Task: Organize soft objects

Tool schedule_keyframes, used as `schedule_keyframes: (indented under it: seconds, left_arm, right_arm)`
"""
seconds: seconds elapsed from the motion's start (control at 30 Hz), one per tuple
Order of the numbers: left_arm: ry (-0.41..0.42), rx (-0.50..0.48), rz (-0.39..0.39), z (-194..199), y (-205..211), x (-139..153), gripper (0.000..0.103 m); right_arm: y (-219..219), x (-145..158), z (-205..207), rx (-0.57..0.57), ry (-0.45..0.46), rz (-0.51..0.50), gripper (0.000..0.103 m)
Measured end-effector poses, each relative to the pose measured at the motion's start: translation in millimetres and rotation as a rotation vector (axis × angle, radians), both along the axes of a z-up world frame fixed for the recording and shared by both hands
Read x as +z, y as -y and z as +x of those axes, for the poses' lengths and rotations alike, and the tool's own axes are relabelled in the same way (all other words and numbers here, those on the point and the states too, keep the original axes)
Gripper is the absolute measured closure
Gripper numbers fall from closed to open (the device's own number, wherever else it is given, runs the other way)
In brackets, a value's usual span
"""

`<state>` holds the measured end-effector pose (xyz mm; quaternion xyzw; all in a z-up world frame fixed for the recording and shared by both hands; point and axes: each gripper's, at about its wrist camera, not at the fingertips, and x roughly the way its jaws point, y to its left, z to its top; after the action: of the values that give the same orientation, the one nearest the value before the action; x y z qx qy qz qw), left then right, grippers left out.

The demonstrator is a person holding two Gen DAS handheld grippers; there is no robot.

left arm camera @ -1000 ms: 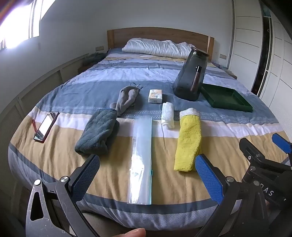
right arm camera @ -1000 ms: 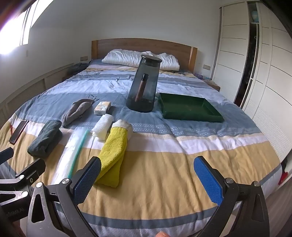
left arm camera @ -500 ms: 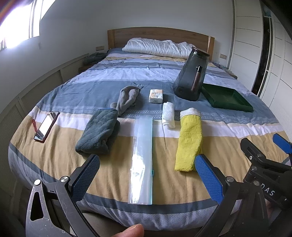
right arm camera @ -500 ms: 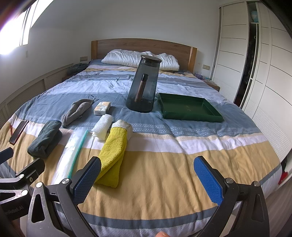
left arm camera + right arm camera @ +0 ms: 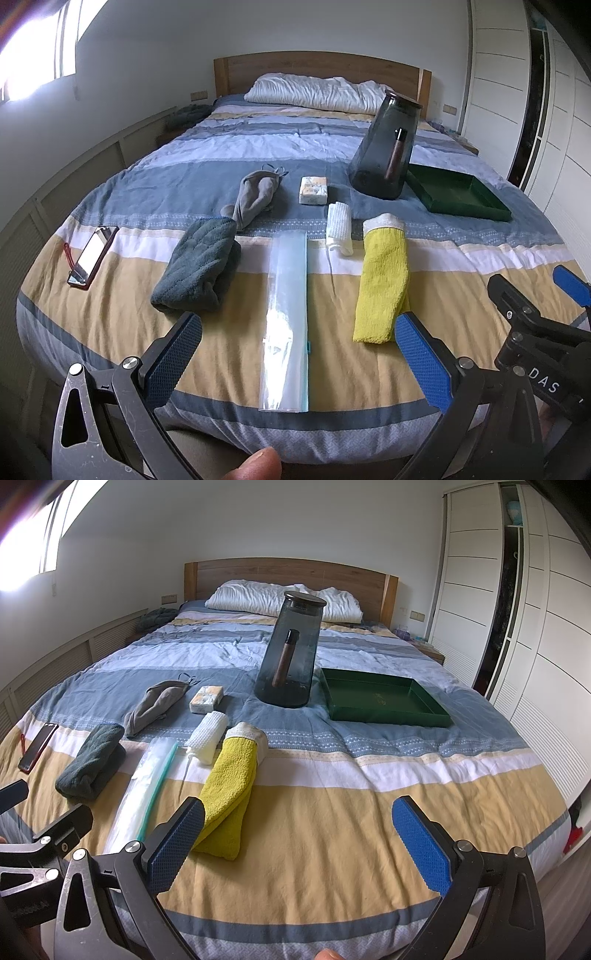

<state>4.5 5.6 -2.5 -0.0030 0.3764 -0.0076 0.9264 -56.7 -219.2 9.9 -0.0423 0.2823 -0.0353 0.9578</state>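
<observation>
On the striped bed lie a folded dark grey towel [image 5: 201, 271] [image 5: 92, 762], a grey pouch [image 5: 255, 195] [image 5: 155, 705], a small white cloth [image 5: 340, 229] [image 5: 208, 734], a folded yellow cloth [image 5: 382, 280] [image 5: 231, 786] and a long clear zip bag [image 5: 286, 317] [image 5: 144, 790]. My left gripper [image 5: 297, 363] is open and empty, held above the foot of the bed over the zip bag's near end. My right gripper [image 5: 299, 843] is open and empty, to the right of the yellow cloth.
A green tray [image 5: 458, 192] [image 5: 384, 701] sits at the right, beside a tall dark jar [image 5: 386, 147] [image 5: 291, 653]. A small patterned box [image 5: 313, 190] [image 5: 207, 699] lies mid-bed. A phone [image 5: 92, 256] [image 5: 37, 747] lies at the left. Pillows [image 5: 314, 92] and wardrobes [image 5: 517, 609] stand beyond.
Both grippers have drifted very slightly; nothing on the bed has moved and both stay open.
</observation>
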Motion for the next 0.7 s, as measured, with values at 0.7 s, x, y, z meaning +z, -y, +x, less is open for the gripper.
schedule_keyframes:
  seconds: [0.7]
  left_arm:
    - [0.009,0.004,0.008,0.2,1.4,-3.0,0.001]
  right_arm:
    - [0.2,-0.4,-0.3,0.000,0.000,0.002,0.000]
